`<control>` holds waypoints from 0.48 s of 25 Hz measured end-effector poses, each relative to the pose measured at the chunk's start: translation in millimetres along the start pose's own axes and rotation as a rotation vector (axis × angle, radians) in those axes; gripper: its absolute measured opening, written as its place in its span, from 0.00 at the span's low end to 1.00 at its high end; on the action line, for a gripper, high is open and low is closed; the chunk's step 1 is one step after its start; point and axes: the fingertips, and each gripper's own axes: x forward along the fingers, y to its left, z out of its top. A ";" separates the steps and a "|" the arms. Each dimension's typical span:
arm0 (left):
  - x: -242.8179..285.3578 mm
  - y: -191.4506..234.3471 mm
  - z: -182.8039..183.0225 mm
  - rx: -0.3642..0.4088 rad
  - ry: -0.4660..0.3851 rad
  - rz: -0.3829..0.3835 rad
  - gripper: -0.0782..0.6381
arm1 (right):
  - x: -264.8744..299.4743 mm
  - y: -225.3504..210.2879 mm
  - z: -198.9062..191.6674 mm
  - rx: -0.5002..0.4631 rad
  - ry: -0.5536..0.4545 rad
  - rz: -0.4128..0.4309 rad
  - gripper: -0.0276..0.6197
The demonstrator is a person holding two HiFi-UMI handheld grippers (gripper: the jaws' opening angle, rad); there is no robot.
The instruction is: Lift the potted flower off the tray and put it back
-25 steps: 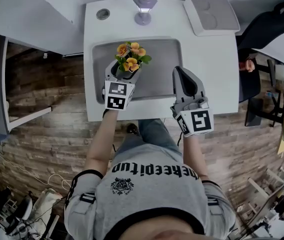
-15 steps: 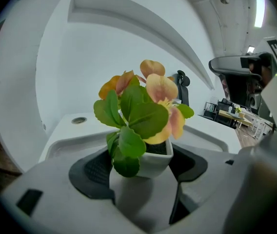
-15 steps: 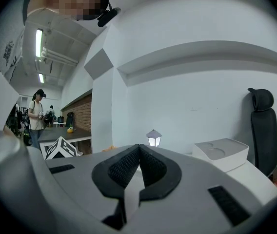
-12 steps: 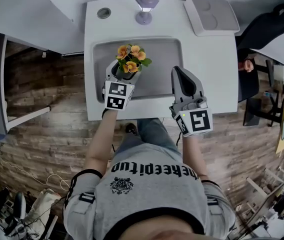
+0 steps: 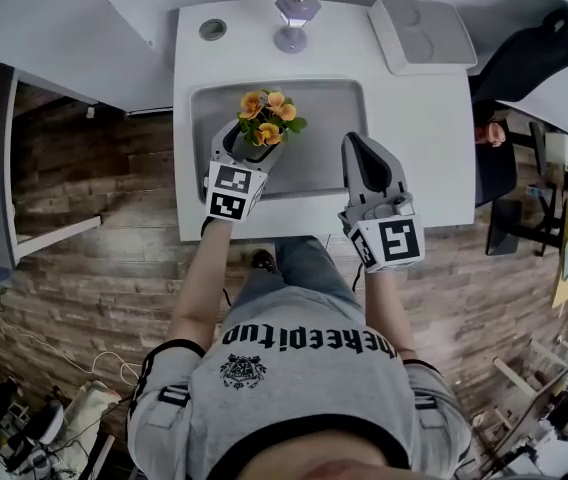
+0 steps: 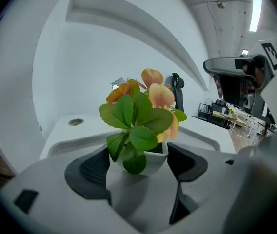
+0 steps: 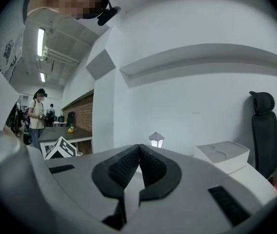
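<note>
The potted flower (image 5: 265, 120) has orange blooms and green leaves in a small white pot (image 6: 148, 162). My left gripper (image 5: 248, 148) is shut on the pot, with a dark pad against each side, over the left half of the grey tray (image 5: 326, 118). Whether the pot's base touches the tray is hidden by the gripper. In the left gripper view the leaves (image 6: 141, 121) rise above the jaws. My right gripper (image 5: 358, 144) is shut with nothing in it, and its tip is over the tray's front right part. Its pads (image 7: 128, 165) meet in the right gripper view.
The tray lies on a white table (image 5: 424, 138). At the table's back stand a small lilac lantern (image 5: 295, 13) and a white box (image 5: 422, 30). A round cable hole (image 5: 213, 30) is at the back left. A black office chair (image 5: 534, 53) stands to the right.
Hardly anything differs: the left gripper keeps its hold on the pot over the tray's left half, shifted only a trace. The right gripper stays in place, shut.
</note>
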 end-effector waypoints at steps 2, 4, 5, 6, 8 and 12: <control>-5.9 -1.0 0.0 -0.003 -0.002 -0.005 0.60 | 0.3 4.0 2.6 -0.002 -0.005 0.006 0.05; -13.5 -1.4 0.1 -0.005 -0.007 -0.005 0.60 | -0.1 9.2 5.9 -0.004 -0.012 0.011 0.05; -17.6 -1.2 0.0 -0.004 -0.011 -0.002 0.60 | -0.7 11.9 7.6 -0.006 -0.016 0.013 0.05; -21.7 -0.9 0.0 -0.004 -0.015 0.001 0.60 | -1.4 14.6 9.3 -0.007 -0.018 0.015 0.05; -30.5 0.5 0.2 -0.010 -0.026 0.010 0.60 | -3.3 20.2 12.4 -0.009 -0.025 0.020 0.05; -52.0 3.5 4.3 -0.022 -0.055 0.033 0.60 | -7.6 32.5 18.4 -0.013 -0.040 0.028 0.05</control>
